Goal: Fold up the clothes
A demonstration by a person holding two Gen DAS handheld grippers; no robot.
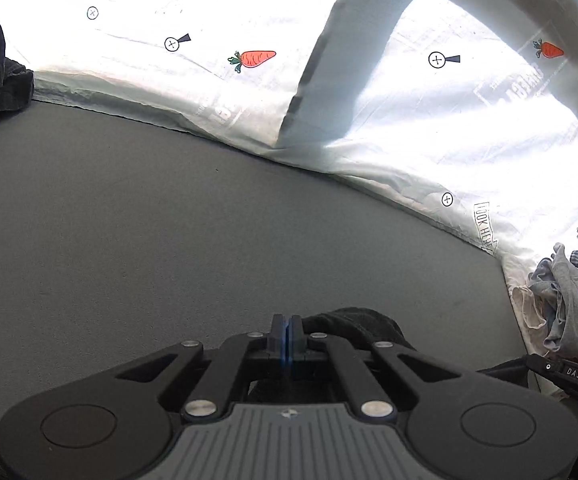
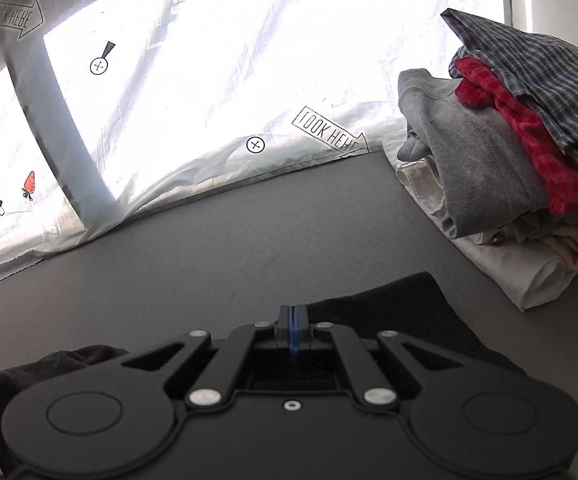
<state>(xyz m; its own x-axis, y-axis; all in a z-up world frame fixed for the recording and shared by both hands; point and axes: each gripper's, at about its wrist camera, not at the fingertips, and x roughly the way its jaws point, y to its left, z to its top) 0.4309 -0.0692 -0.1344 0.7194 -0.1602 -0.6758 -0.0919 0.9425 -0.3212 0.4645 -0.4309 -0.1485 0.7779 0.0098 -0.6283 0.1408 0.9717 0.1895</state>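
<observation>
A grey table (image 2: 249, 232) backed by a printed white sheet (image 2: 217, 60) — 2 grippers, left (image 1: 287, 326) and right (image 2: 293, 316), each pinch the black garment (image 2: 409, 308) at its near edge; likely mid-fold, next carrying both corners forward evenly.

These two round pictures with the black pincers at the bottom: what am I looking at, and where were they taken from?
There is no robot here. A person holds a two-finger tool in each hand, and each tool carries a wide-angle camera looking along its fingers. One picture comes from the left gripper, the other from the right gripper. Both have their fingers pressed together, and a black garment lies right under them, probably pinched, though the grip itself is hidden. It rests on a grey table. To the right sits a pile of clothes: plaid, red checked, grey and white. Behind hangs a white sheet printed with carrots and "look here" arrows.
</observation>
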